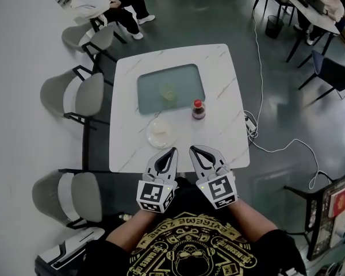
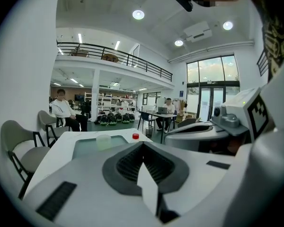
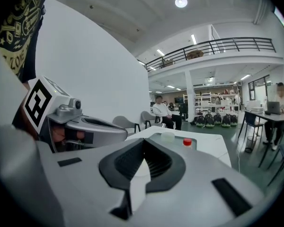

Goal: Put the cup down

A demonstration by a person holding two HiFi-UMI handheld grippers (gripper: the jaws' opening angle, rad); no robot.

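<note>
A clear plastic cup (image 1: 168, 91) stands upright on the teal tray (image 1: 152, 82) in the middle of the white table (image 1: 218, 68). It also shows small and far off as the cup (image 2: 103, 140) in the left gripper view and the cup (image 3: 167, 136) in the right gripper view. My left gripper (image 1: 173, 151) and right gripper (image 1: 192, 149) hover side by side over the table's near edge, well short of the cup. Both are shut with nothing between the jaws, as the left gripper (image 2: 143, 143) and right gripper (image 3: 144, 141) show close up.
A dark bottle with a red cap (image 1: 199, 109) stands just right of the tray, and a white bowl (image 1: 160, 132) sits nearer me. Grey chairs (image 1: 80, 94) line the table's left side. A person (image 1: 98, 2) sits at the far left. A white cable (image 1: 259, 68) runs along the floor at right.
</note>
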